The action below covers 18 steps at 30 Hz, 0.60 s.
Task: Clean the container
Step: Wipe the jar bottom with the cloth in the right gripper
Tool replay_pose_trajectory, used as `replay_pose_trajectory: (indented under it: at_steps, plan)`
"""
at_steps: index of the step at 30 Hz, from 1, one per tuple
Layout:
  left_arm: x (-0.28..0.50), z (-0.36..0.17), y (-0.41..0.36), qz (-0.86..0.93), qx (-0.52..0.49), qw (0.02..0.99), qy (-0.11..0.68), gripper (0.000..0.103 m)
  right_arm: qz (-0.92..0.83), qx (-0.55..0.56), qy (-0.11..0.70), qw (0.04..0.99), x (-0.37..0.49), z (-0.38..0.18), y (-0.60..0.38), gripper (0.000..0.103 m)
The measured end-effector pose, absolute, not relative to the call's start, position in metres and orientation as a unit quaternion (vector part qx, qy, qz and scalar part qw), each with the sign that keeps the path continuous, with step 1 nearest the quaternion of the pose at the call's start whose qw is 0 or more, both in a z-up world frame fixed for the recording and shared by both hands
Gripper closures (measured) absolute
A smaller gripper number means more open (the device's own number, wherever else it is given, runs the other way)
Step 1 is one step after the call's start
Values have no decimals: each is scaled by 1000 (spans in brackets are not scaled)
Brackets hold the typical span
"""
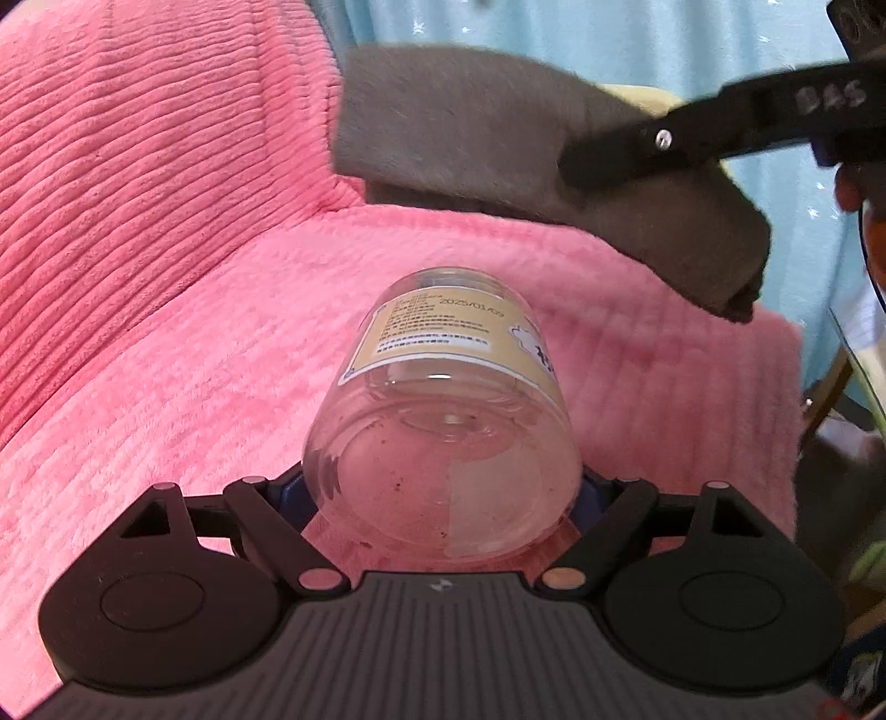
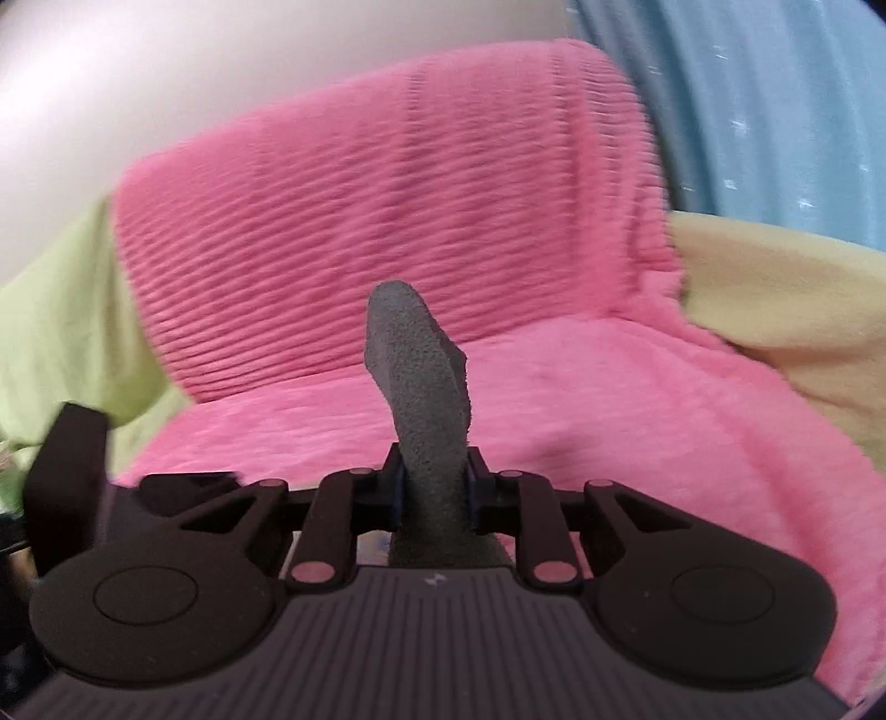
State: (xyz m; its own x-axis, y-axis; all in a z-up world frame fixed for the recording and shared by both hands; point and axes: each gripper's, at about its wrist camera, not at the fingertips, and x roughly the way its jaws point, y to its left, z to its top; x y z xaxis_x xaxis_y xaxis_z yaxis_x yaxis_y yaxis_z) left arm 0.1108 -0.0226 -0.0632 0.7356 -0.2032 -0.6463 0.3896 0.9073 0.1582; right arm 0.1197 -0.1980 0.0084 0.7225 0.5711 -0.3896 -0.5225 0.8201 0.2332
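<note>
The left gripper (image 1: 443,487) has its fingers clamped on the base of a clear plastic container (image 1: 443,410), held lying on its side above a pink ribbed blanket (image 1: 166,277), its tan label (image 1: 459,338) facing up and reddish specks visible on its inner wall. The right gripper (image 2: 434,493) has its fingers closed on a grey cloth (image 2: 421,376); in the left wrist view that cloth (image 1: 498,149) hangs above and beyond the container, apart from it, before a light blue curtain (image 1: 609,44).

Jar (image 1: 443,421) on its side between the left jaws, cloth (image 1: 498,144) above and beyond it, blanket (image 1: 166,277) underneath
</note>
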Motion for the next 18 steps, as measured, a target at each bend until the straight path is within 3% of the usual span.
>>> replay_pose_trajectory:
  at_steps: [7,18]
  plan:
    - [105,-66,-23,-162,140,919,332,17,357,-12,237,903,108,4,-153,85]
    - [117,-72,-22,-159,148,920,326,18,354,6,283,891,128,-15,-143,86]
